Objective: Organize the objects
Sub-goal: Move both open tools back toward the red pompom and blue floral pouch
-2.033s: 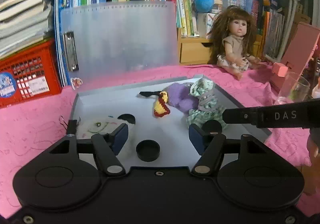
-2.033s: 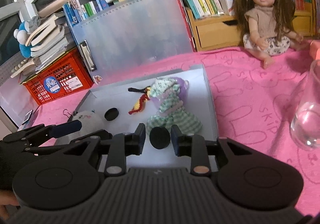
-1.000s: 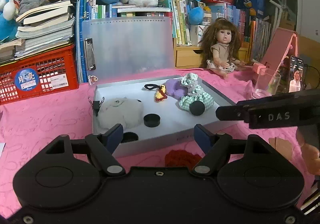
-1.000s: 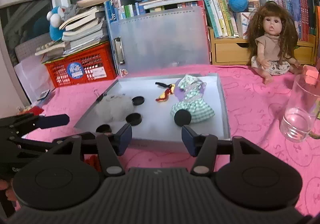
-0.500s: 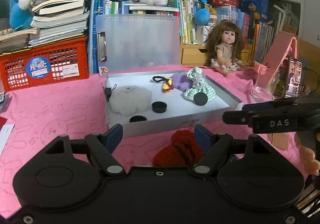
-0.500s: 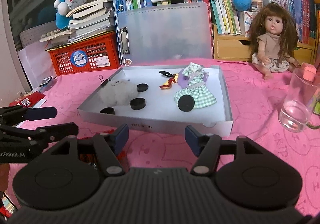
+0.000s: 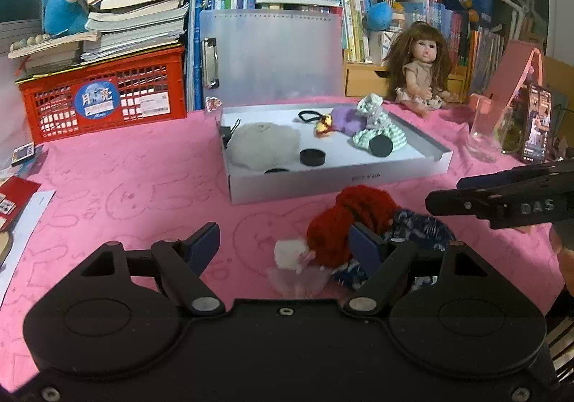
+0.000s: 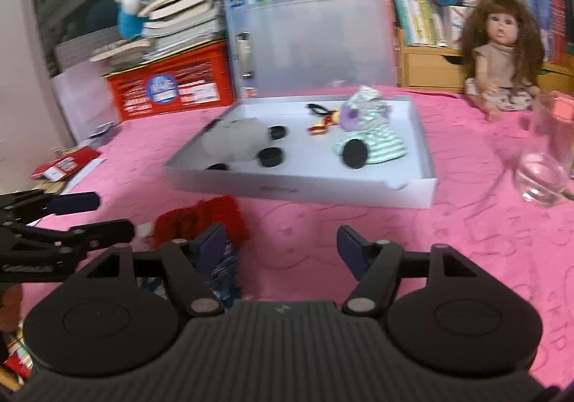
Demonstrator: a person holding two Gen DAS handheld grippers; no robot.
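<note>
Before the tray, our left tongs gape around a red-haired rag doll lying on the table; right tongs, empty, are spreading. Closing now might pinch only yarn, so it slips free.

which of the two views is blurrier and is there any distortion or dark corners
Right wrist view is blurrier: the doll and white box look smeared. Left wrist view is sharp, the box crisp. Both show fisheye bending, with dark vignetted corners, and dim indoor light.
</note>
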